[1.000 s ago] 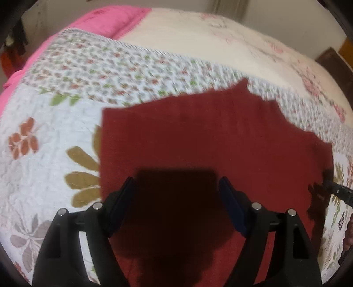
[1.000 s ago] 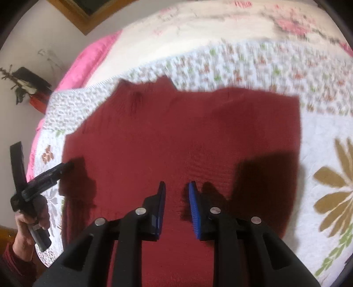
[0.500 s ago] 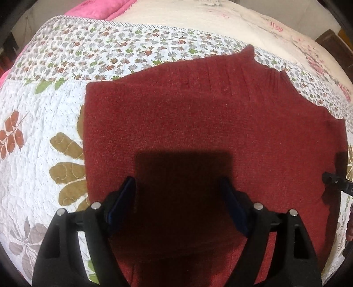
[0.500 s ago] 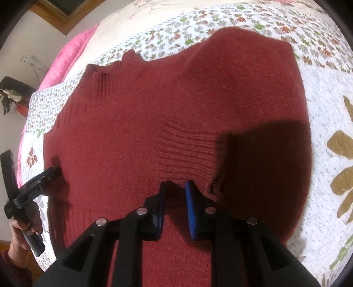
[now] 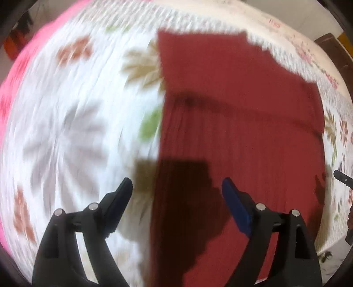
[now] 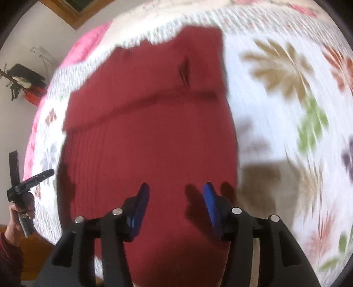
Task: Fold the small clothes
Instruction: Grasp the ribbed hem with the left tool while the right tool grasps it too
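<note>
A dark red knitted sweater (image 5: pixel 242 136) lies flat on the floral quilt (image 5: pixel 77 121), with a fold line running across its upper part (image 6: pixel 143 103). My left gripper (image 5: pixel 177 189) hangs open just above the cloth. The sweater's left edge passes between its fingers, and nothing is held. Over the lower middle of the sweater (image 6: pixel 150 154), my right gripper (image 6: pixel 176 195) is open and empty. The right gripper's tip (image 5: pixel 342 176) shows at the far right of the left wrist view. A hand (image 6: pixel 22 212) holds the left gripper (image 6: pixel 30 181) at the left of the right wrist view. Both views are motion-blurred.
The quilt (image 6: pixel 286 99) covers a bed, with a pink blanket (image 5: pixel 13 72) along its far left side. A wooden frame (image 6: pixel 72 13) hangs on the wall, and dark clutter (image 6: pixel 22 77) stands by it. Dark furniture (image 5: pixel 335 50) sits beyond the bed at the right.
My right gripper's fingers have spread from a narrow gap to wide open. Both grippers pulled back, and the left one shifted left to the sweater's edge. The sweater now shows a fold across it.
</note>
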A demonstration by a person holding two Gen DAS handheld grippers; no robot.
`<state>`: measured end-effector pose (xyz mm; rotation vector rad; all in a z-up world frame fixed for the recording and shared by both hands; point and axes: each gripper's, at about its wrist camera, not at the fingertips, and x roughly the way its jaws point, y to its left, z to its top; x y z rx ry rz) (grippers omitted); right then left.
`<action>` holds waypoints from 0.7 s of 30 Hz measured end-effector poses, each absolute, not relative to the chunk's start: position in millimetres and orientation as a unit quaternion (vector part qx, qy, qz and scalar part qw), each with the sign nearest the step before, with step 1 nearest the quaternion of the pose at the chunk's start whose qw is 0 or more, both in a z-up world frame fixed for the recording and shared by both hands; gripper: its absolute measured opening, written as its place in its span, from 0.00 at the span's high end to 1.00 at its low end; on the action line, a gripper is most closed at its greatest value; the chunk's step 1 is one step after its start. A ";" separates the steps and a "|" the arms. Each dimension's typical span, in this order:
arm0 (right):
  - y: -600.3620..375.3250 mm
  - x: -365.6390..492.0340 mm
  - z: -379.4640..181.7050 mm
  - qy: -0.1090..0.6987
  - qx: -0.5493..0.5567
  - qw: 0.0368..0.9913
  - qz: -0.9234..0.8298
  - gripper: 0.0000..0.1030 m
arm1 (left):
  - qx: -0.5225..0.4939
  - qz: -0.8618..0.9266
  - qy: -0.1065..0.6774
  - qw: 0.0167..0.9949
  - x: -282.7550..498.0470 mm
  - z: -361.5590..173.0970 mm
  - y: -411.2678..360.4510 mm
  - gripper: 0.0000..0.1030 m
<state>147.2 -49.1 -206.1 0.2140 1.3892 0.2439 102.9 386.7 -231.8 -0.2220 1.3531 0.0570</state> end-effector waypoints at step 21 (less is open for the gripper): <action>-75.2 12.4 -257.5 0.706 0.129 0.692 0.071 0.38 | -0.093 0.017 0.688 0.720 -20.0 -279.0 370.9 0.20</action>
